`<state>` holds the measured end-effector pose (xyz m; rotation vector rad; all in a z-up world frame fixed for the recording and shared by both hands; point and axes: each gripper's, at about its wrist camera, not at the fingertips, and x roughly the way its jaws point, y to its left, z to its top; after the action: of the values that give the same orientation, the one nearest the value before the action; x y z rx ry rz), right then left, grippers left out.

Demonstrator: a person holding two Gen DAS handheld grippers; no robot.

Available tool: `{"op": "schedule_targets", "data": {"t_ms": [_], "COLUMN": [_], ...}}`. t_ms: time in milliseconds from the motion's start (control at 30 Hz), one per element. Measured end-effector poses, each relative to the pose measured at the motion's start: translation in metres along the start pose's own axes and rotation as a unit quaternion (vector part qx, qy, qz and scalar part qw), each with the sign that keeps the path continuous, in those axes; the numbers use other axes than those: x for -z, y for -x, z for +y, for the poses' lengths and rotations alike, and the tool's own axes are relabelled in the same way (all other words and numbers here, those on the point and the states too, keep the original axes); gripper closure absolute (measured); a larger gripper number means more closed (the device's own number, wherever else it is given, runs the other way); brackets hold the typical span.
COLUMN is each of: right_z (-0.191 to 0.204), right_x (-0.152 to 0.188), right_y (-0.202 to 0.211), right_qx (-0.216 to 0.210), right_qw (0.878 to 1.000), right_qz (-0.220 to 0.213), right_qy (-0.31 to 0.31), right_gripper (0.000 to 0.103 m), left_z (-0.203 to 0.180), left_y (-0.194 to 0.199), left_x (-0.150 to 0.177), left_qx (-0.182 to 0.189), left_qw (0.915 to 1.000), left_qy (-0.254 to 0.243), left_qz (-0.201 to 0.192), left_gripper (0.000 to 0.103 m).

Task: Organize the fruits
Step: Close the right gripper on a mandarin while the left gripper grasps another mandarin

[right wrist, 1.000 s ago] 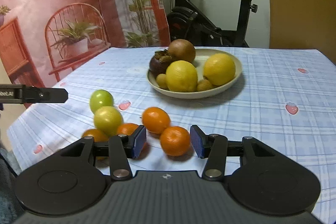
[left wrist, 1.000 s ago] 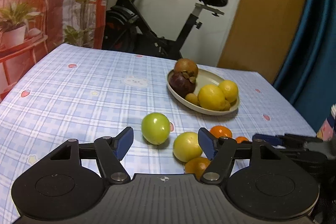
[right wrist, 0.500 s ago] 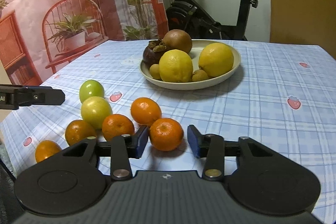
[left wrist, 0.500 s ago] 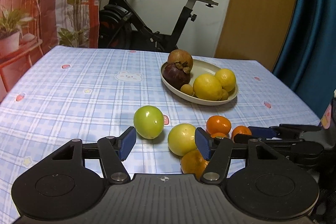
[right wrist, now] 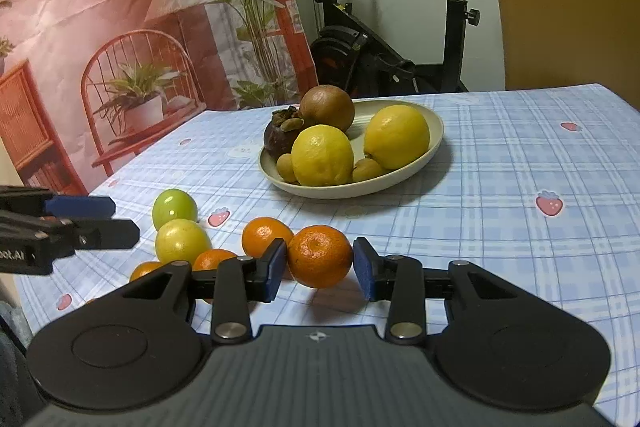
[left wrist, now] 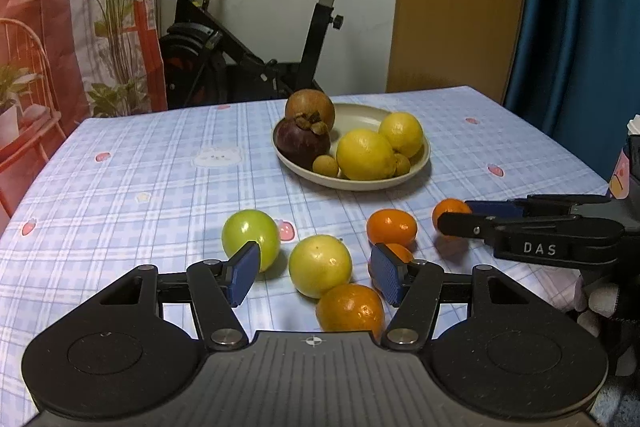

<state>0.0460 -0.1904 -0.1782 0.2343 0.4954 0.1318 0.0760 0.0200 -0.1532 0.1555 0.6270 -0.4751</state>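
Table [right wrist: 520, 155] w/ plaid cloth carries all the fruit. Plate [right wrist: 434, 139] at far centre already holds lemons, mangosteen etc., prob. the sorting target. Loose fruit sits near-left. Right hand-held gripper [right wrist: 320, 265] is tilted down, pads closed on a mandarin [right wrist: 320, 255], seemingly for a lift. Left hand-held gripper [left wrist: 314, 273] hangs open, nothing gripped, around a pale green fruit [left wrist: 320, 265], pads not touching.

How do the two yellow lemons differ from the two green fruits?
The lemons are deep yellow; the green fruits are pale green to yellow-green. The lemons lie in the plate, touching other fruit, while the green fruits sit on the tablecloth beside the oranges. The lemons look larger. All four are roundish and untouched by any fingers.
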Motion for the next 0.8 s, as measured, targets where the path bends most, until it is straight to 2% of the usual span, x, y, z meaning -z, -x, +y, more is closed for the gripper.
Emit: {"op": "schedule_targets", "data": {"t_ms": [367, 533, 600, 800], "right_z": [-0.005, -0.008, -0.009, -0.012], "right_x": [-0.002, -0.002, -0.002, -0.003], "right_y": [0.004, 0.007, 0.007, 0.01], "right_qx": [-0.007, -0.008, -0.008, -0.009], "right_qw": [1.0, 1.0, 0.999, 0.999], "right_qz": [-0.014, -0.017, -0.019, -0.023], "right_qy": [-0.013, -0.02, -0.024, -0.036], "right_gripper": [0.064, 0.064, 0.064, 0.064], "left_z": [-0.004, -0.011, -0.014, -0.028], "left_y": [0.0, 0.0, -0.002, -0.013], "left_x": [-0.003, -0.007, -0.009, -0.012], "left_qx": [0.0, 0.016, 0.033, 0.081], "left_qw": [0.9999, 0.9994, 0.999, 0.9956], "left_qy": [-0.014, -0.032, -0.031, -0.036], "left_qz": [0.005, 0.002, 0.007, 0.03], "left_gripper": [0.04, 0.05, 0.063, 0.066]}}
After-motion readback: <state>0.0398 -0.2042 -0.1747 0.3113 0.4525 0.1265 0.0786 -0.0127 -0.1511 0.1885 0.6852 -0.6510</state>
